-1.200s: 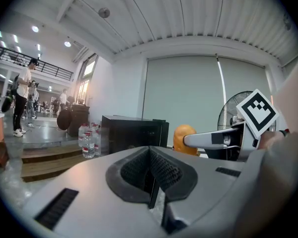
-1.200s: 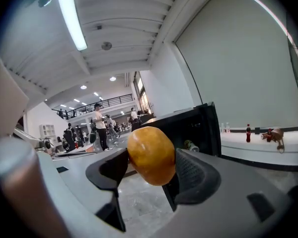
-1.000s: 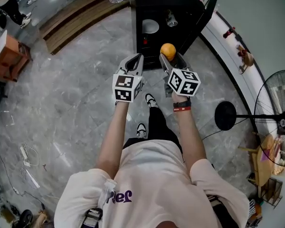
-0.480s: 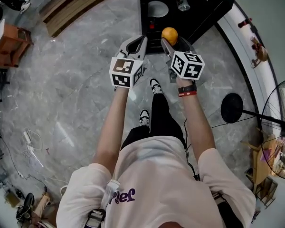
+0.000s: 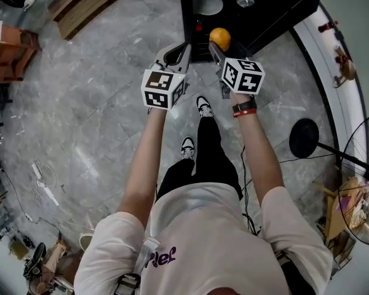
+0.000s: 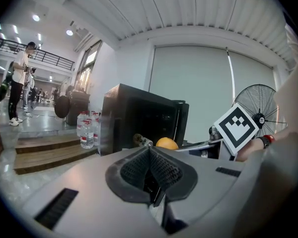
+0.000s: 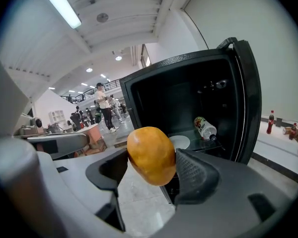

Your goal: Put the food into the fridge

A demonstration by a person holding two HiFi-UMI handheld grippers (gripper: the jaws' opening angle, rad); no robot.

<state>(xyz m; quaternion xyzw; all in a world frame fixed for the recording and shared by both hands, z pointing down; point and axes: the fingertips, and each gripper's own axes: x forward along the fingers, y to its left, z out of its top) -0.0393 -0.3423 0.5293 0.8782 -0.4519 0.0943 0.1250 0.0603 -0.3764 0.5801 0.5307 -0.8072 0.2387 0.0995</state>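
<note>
Right gripper [image 7: 151,180] clenched on the round orange fruit [image 7: 150,152], held clear of the floor just before the open black fridge [image 7: 246,98]. Fridge cavity lies straight ahead along the jaw line, its shelf carrying 1 white plate [image 7: 180,142] and 1 lying bottle [image 7: 205,128]. Left gripper [image 6: 150,170] closed on nothing, left of the opening. Assessment: right gripper is nearer; a forward reach should suffice

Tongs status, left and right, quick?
Left tongs: closed, nothing between them.
Right tongs: closed on the orange fruit.
</note>
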